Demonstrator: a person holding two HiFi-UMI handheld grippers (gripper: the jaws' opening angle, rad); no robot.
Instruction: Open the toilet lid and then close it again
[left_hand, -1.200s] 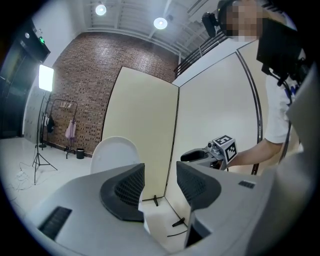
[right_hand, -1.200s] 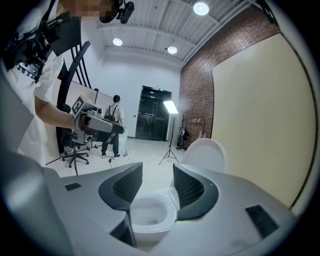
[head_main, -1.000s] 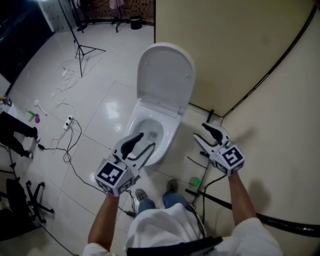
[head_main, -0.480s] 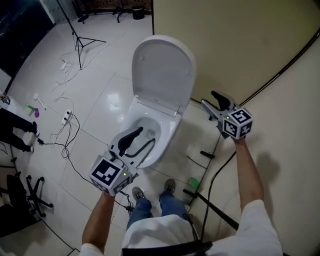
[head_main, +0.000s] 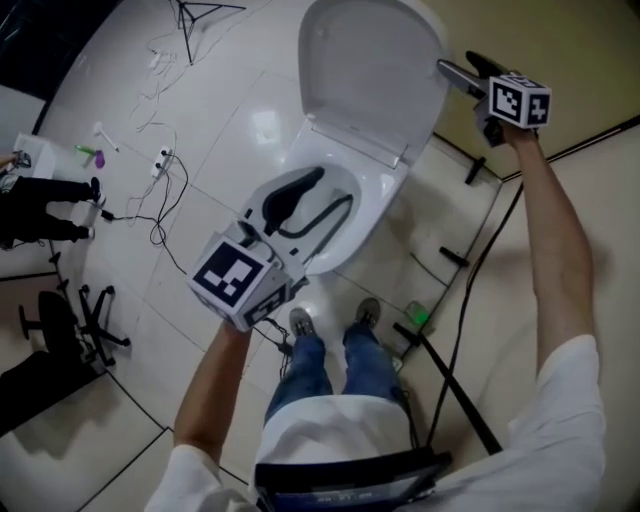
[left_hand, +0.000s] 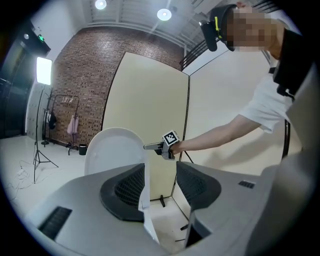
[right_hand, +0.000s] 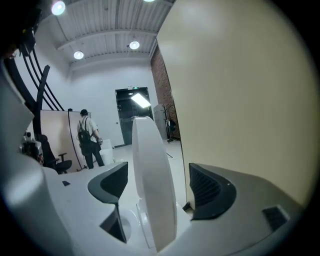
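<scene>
The white toilet's lid (head_main: 370, 70) stands raised against the beige partition, above the open bowl (head_main: 372, 195). My right gripper (head_main: 455, 62) is at the lid's right edge. Its jaws have just been opening and now stand wide. In the right gripper view the lid (right_hand: 150, 170) runs edge-on between them, clear of both pads. My left gripper (head_main: 337, 187) hovers over the bowl with its jaws apart and nothing in them. In the left gripper view the lid (left_hand: 112, 150) and the right gripper (left_hand: 150, 146) lie ahead of the left gripper (left_hand: 160, 185).
Beige partition walls (head_main: 560, 40) close in behind and to the right of the toilet. A black cable (head_main: 470, 290) runs down the floor at the right. Loose cables and a power strip (head_main: 160, 160) lie at the left, near an office chair (head_main: 95, 320). A person with a backpack (right_hand: 89, 137) stands far off.
My right gripper has swung from beside the bowl to the raised lid's right edge, and its jaws have spread. The left gripper has shifted further over the bowl.
</scene>
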